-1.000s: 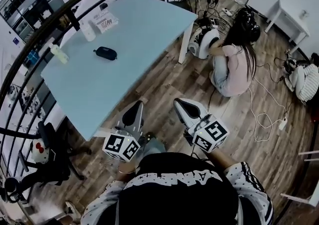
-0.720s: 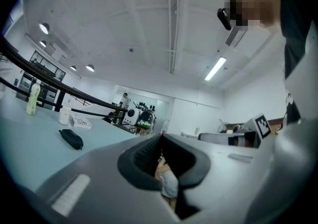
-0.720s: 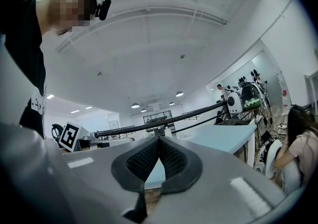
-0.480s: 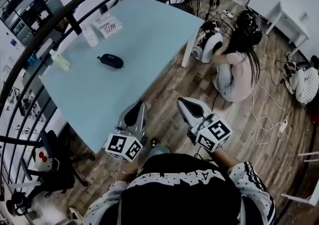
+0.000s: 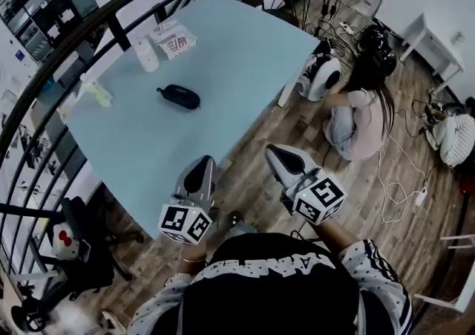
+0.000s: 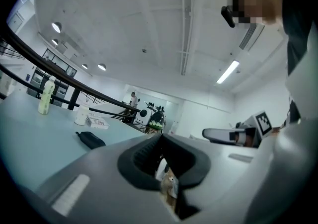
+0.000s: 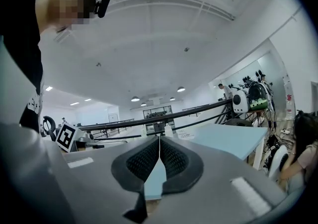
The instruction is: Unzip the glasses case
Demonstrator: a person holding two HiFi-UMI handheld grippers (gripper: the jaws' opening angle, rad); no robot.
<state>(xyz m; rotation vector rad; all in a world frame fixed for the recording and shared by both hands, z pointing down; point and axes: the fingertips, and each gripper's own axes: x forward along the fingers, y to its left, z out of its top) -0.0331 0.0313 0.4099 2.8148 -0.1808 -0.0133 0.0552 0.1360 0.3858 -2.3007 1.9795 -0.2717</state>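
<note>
The case (image 5: 179, 96) lies shut on the surface (image 5: 237, 36), upper left of the head view, free to reach. The left gripper (image 5: 199, 171) and right gripper (image 5: 288, 161) hang clenched and empty at lower centre, well apart from it, probably only carried toward it.

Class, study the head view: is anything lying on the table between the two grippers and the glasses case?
Nothing visible. Only bare table lies between the left gripper, the right gripper and the glasses case. The bottle, cup and box stand off to the side, by the railing.
</note>
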